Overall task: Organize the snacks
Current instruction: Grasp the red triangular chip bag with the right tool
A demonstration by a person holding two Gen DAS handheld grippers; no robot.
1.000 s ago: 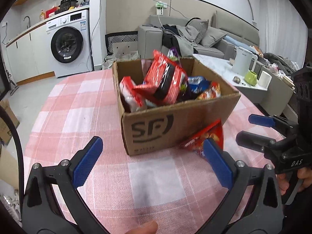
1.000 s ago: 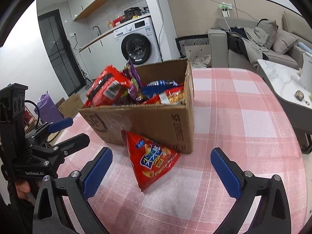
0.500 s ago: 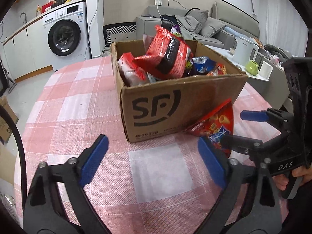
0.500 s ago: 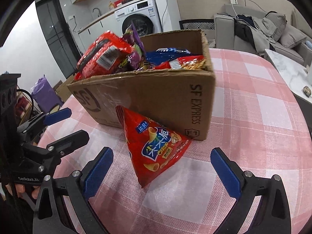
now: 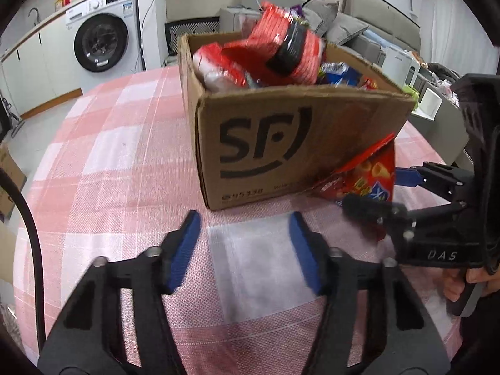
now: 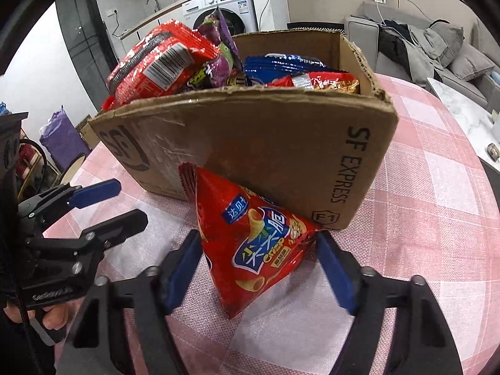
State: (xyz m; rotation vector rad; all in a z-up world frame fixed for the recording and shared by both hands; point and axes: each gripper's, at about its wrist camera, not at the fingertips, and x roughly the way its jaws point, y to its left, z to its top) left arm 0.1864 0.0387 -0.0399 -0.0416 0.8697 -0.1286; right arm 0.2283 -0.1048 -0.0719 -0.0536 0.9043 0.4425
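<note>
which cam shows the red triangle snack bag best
The right wrist view: the red snack bag sits centred and whole between the open right gripper, leaning on the cardboard box. The left wrist view shows only part of it, blurred, behind the right gripper.

red triangular chip bag (image 6: 256, 243) propped against snack-stuffed cardboard box (image 6: 268, 143)

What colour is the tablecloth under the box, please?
The tablecloth is pink-and-white checked, clearest in the left wrist view.

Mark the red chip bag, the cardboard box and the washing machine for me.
red chip bag (image 6: 259, 243), right wrist view, on its printed front face.
cardboard box (image 6: 265, 143), right wrist view, on its near wall.
washing machine (image 5: 101, 42), left wrist view, on its door.
</note>
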